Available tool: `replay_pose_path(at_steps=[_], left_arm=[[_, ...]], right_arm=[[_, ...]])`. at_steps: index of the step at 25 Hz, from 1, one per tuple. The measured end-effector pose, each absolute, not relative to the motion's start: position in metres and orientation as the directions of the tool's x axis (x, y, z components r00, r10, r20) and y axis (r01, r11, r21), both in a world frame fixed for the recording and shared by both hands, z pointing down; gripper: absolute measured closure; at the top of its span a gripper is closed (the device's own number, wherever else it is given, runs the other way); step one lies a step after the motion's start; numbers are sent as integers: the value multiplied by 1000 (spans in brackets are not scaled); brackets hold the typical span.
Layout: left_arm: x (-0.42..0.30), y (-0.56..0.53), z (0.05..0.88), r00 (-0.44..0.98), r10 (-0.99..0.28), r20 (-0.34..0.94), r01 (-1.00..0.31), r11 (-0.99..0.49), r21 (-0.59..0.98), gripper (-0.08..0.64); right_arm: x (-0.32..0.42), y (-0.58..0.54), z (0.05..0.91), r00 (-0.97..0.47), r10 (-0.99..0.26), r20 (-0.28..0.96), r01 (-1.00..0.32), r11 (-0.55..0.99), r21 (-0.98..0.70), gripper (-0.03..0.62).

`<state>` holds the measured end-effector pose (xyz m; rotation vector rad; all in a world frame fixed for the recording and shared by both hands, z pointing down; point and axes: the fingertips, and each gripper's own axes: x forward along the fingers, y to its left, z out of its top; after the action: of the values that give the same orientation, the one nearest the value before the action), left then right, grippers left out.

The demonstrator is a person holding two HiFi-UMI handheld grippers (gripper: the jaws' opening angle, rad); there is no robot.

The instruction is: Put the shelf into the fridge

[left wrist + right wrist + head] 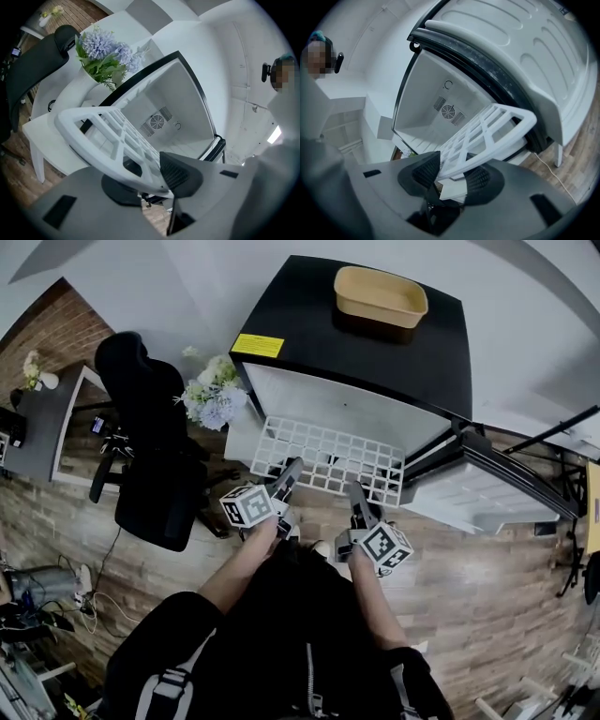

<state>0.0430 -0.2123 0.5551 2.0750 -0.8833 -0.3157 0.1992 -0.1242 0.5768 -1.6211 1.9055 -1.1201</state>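
Note:
A white grid shelf (326, 457) is held level in front of the open black fridge (375, 352), its far edge at the fridge mouth. My left gripper (285, 480) is shut on the shelf's near left edge, my right gripper (358, 495) on its near right edge. In the left gripper view the shelf (112, 136) runs between the jaws toward the white fridge interior (173, 108) with a round fan vent. The right gripper view shows the shelf (487, 136) clamped between the pads, the fridge cavity (440, 103) beyond it.
The fridge door (487, 488) stands open to the right. A tan tub (380, 296) sits on the fridge top. A vase of flowers (214, 395) on a small white table and a black office chair (150, 446) stand to the left. The floor is wood.

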Motion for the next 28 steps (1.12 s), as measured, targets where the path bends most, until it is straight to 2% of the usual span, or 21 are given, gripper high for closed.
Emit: replay_pose_path(at_steps=[28], left_arm=[[49,-242,565,740,-666,98,-447,-377,811,442]], right_arm=[[202,-145,577,-186,-955,232,-651,-58,-757,436]])
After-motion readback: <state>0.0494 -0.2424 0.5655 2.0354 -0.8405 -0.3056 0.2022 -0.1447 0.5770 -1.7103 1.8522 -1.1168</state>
